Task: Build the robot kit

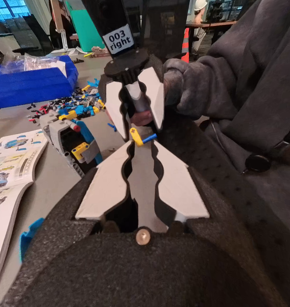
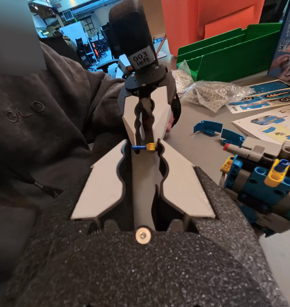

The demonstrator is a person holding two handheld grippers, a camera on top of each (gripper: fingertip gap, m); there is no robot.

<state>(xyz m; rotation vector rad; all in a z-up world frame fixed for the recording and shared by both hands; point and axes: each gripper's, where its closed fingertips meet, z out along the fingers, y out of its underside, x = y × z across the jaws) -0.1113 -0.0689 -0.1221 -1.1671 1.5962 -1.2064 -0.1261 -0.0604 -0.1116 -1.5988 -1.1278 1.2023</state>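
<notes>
Yellow connector (image 2: 151,146) with a blue pin (image 2: 138,147) through it sits in mid-air between the two opposed claws, above the near edge of the grey table (image 1: 58,182).

Right gripper (image 2: 142,141): jaws narrowly apart, and the piece spans the gap from pad to pad just inside the tips. It appears clamped end to end.

Left gripper (image 1: 143,141): jaws narrowly apart, tips meeting the same piece. Whether they pinch it cannot be told.

Handling, as judged: small rigid plastic, very light, smooth and apt to slip or twist out of a tip grip. The pin may slide in its hole. The best hold is across the flat faces of the yellow body, leaving the pin free.

Orientation: the pin lies roughly level, crosswise to both claws. The yellow body's long axis stands more upright, leaning, with its cross-shaped hole uppermost in the left wrist view.

Surroundings: a grey-and-blue brick build (image 1: 69,141) stands near. Beyond it are a scatter of loose bricks (image 1: 81,104), a blue bin (image 1: 29,83) and an open instruction booklet (image 1: 13,166).
</notes>
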